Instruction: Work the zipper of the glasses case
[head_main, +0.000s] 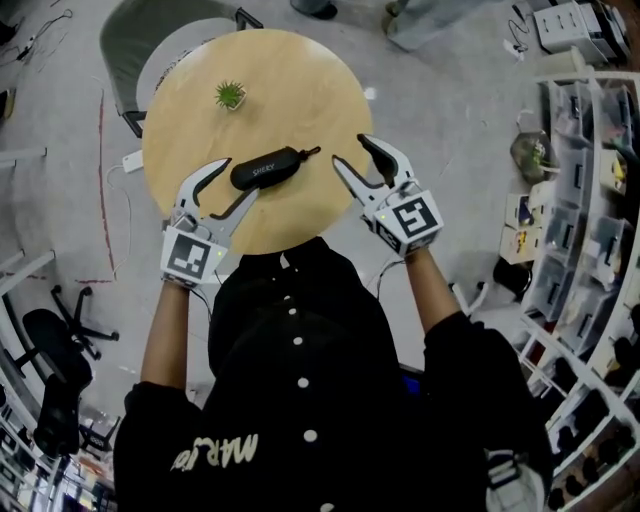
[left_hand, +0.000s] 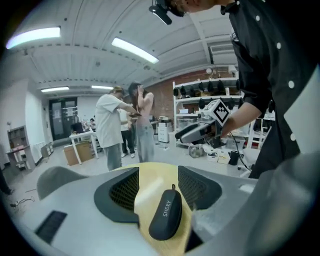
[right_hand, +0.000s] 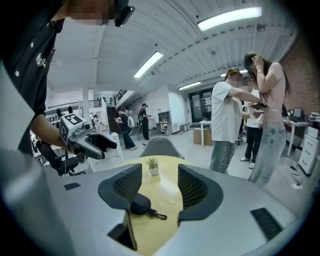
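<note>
Head view: glasses case (head_main: 268, 168) lies flat on the round bench (head_main: 300, 90), its zipper pull (head_main: 310, 152) sticking out of the end away from my left tool (head_main: 240, 180). The left tool is spread wide, with that end of the case sitting between its jaws; can't tell from here whether a jaw touches it. The right tool (head_main: 349, 150) is also wide open, just beside the pull end of the case and gripping nothing. A small potted plant (head_main: 231, 95) stands on the far side of the case from me.

Left gripper view: left tool (left_hand: 158, 172) jaws are well apart. The case (left_hand: 166, 214) lies lengthwise in the gap, closer to one jaw, with bench showing along its other side, so it isn't clamped. The right tool (left_hand: 192, 132) hangs in the air beyond the case.

Right gripper view: right tool (right_hand: 160, 170) jaws are well apart with only bench between the pads. One end of the case (right_hand: 140, 204) peeks out from behind one jaw, and its pull (right_hand: 157, 215) lies in the gap. Not gripped. The plant (right_hand: 152, 166) is past the case, and the left tool (right_hand: 102, 145) is off to the case's side.
</note>
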